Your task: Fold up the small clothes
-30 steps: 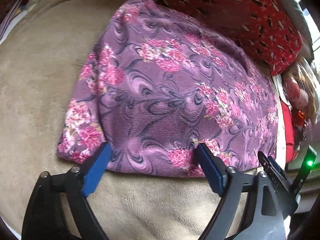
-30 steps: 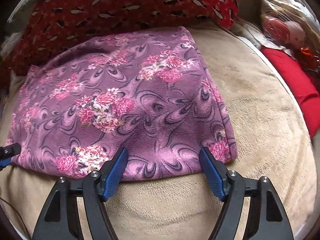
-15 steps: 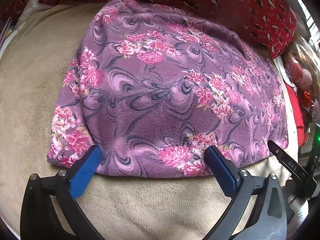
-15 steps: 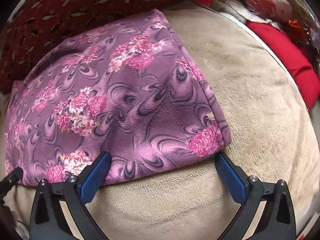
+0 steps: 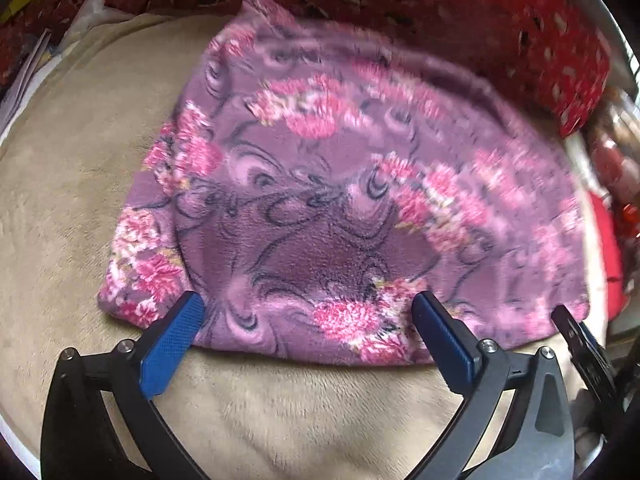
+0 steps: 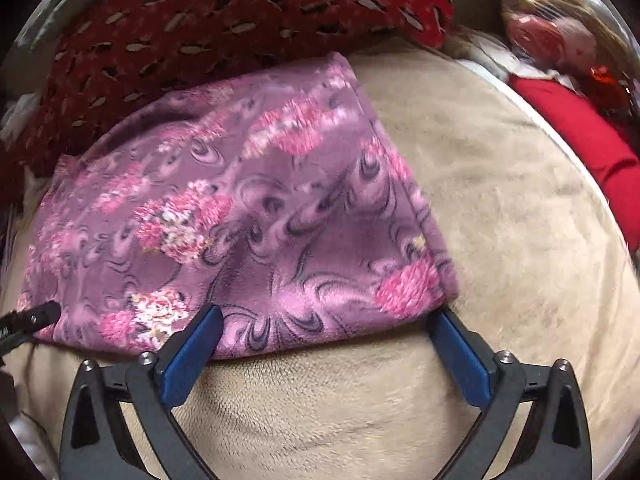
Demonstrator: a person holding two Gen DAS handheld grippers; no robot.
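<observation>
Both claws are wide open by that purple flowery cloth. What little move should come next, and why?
Probably ease both forward and close on the near edge. The left gripper and right gripper stand open and empty at the near hem of the purple floral cloth, which lies flat on the beige blanket, ready for another fold.

No writing, label, brand or number can be read in either view. A dark clip [image 6: 28, 322] at the left edge of the right wrist view bears tiny marks, too small to read.

Both tongs, left [image 5: 308, 318] and right [image 6: 326, 330], gape wide.
</observation>
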